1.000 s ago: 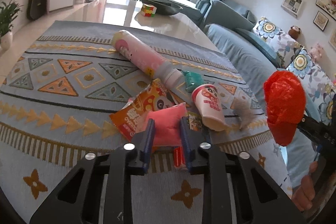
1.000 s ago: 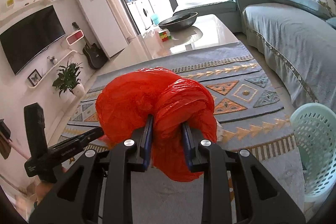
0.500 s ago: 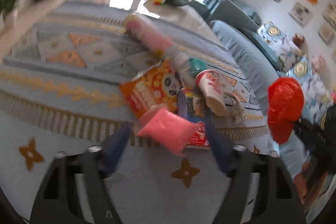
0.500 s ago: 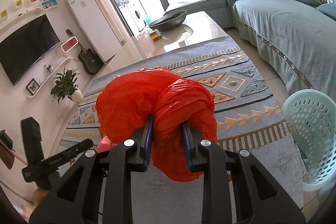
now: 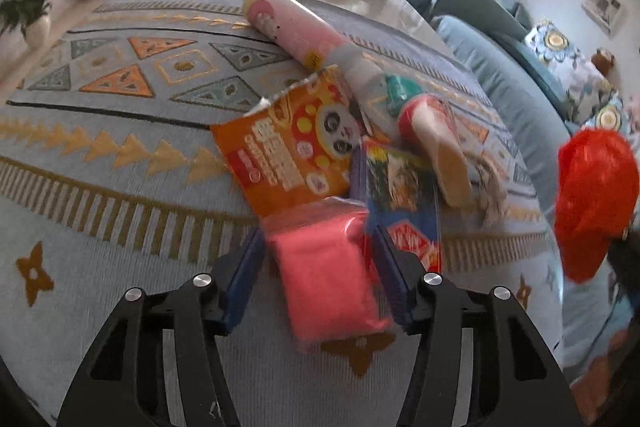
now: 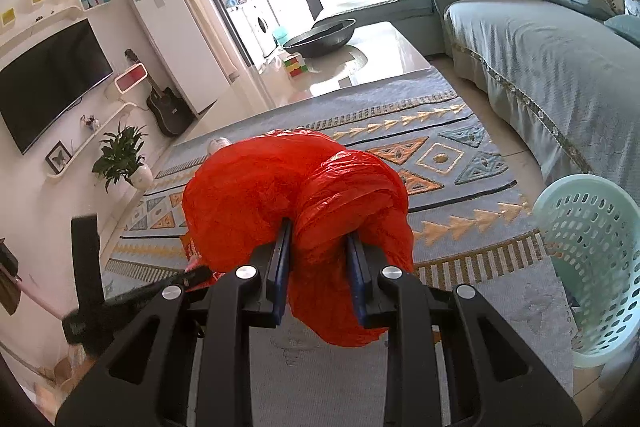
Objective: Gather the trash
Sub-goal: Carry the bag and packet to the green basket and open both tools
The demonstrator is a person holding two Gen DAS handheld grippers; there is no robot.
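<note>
A pink plastic packet (image 5: 328, 283) lies on the patterned rug between the fingers of my left gripper (image 5: 316, 235). The jaws are closing around it, and the pads stand close at its sides without clearly pressing. Just beyond lie an orange panda snack bag (image 5: 296, 147), a blue wrapper (image 5: 400, 195), a tipped paper cup (image 5: 436, 135), a long pink bottle (image 5: 296, 31) and a crumpled tissue (image 5: 492, 187). My right gripper (image 6: 319, 233) is shut on a bunched red plastic bag (image 6: 296, 187), held above the rug. That red bag (image 5: 596, 203) also shows at the right of the left wrist view.
A pale green perforated basket (image 6: 592, 267) stands on the rug's right edge beside the grey-blue sofa (image 6: 540, 59). A low glossy table (image 6: 360, 55) with a dark bowl and a colour cube sits past the rug. A plant, guitar and TV line the left wall.
The left gripper let go of the pink packet, opened wide and sank toward the rug; its jaws now narrow around the packet lying flat. The right gripper holds the red bag as before.
</note>
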